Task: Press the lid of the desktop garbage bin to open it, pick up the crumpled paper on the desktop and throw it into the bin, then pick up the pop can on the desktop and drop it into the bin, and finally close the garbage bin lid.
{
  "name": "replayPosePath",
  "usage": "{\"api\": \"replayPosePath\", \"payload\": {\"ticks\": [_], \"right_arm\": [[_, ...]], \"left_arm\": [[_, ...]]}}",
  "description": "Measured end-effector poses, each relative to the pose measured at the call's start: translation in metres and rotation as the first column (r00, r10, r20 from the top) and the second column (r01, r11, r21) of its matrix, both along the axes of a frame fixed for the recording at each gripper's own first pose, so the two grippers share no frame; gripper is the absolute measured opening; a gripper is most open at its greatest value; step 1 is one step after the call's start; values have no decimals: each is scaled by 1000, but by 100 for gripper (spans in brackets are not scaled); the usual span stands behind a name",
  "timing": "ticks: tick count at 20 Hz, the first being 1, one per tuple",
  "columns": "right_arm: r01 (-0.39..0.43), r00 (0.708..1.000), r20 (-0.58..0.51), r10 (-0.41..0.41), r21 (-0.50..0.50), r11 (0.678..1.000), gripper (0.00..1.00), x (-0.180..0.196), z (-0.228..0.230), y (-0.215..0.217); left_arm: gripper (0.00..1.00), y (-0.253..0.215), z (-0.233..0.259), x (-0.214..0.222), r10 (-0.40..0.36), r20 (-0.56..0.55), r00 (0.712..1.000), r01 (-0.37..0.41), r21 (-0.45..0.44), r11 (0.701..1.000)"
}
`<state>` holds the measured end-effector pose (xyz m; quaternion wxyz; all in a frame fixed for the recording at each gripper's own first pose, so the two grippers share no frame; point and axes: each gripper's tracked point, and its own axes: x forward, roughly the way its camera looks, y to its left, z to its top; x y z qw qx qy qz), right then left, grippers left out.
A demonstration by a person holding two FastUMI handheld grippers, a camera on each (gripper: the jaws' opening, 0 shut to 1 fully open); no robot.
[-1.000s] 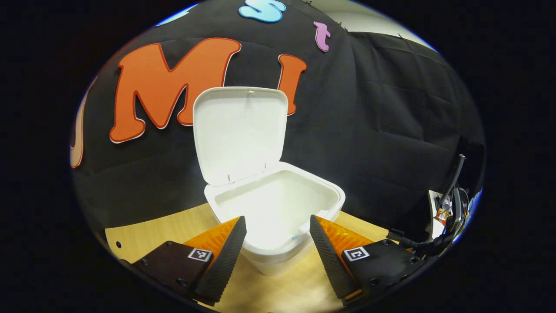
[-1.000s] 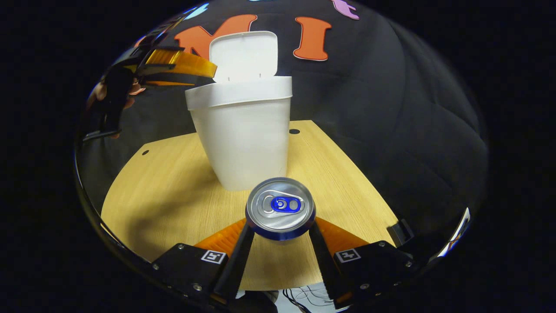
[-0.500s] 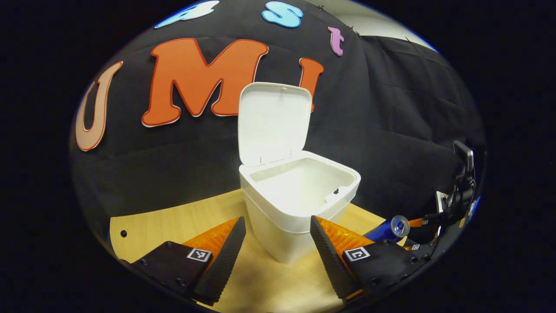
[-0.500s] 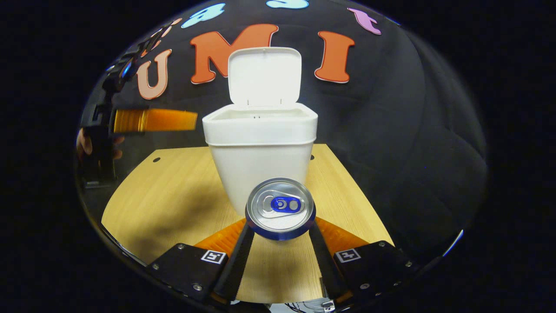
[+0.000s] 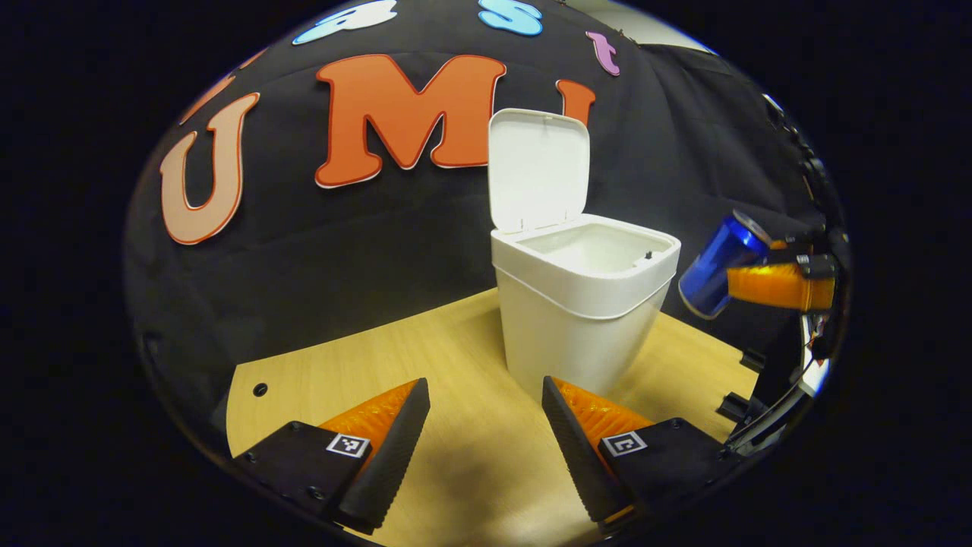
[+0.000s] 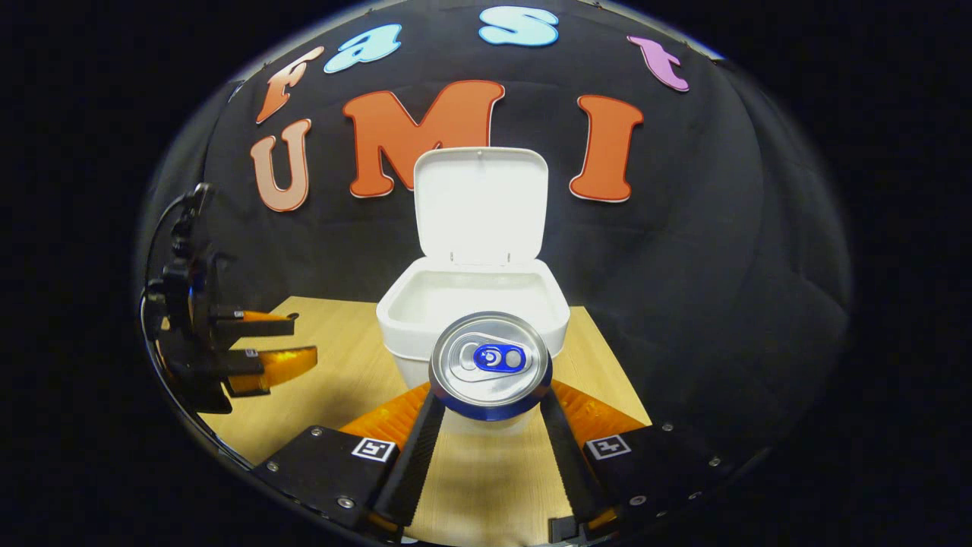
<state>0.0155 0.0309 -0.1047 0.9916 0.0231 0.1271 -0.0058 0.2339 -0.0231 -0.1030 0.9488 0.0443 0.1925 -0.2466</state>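
The garbage bin (image 6: pixel 472 319) stands upright on the wooden tabletop (image 5: pixel 395 357), its lid (image 6: pixel 480 205) raised upright at the back edge and the interior exposed. In the right gripper view, the right tool (image 6: pixel 486 433) has both fingers pressed against the sides of the pop can (image 6: pixel 490 363), whose top end with the pull tab faces the camera; the can sits in front of the bin's front rim and overlaps it in the view. In the left gripper view the same can (image 5: pixel 721 262) appears to the right of the bin, level with its rim, tilted and clear of the tabletop, gripped by the right tool (image 5: pixel 767 282). The left tool (image 5: pixel 486 441) is spread wide with nothing between its fingers, positioned low over the tabletop in front of the bin. In the right gripper view the left tool (image 6: pixel 281 346) appears well to the left of the bin, fingers apart. Bin contents cannot be determined.
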Motion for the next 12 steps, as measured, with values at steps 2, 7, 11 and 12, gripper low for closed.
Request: {"api": "replayPosePath", "payload": {"ticks": [2, 7, 11, 12], "right_arm": [[-8, 999, 36, 8, -3, 1000, 76, 5, 24, -2], [-14, 994, 109, 17, -27, 1000, 76, 25, 71, -7], [-36, 991, 131, 40, -34, 999, 76, 49, 89, -5], [-47, 989, 137, 51, -32, 998, 76, 56, 92, -3]], "left_arm": [[96, 17, -6, -5, 22, 10, 1000, -22, 30, 999], [97, 52, -18, -23, 97, -21, 995, -96, 21, 995], [99, 81, -26, -33, 177, -42, 983, -176, 22, 984], [99, 90, -26, -36, 199, -42, 979, -198, 28, 980]]}}
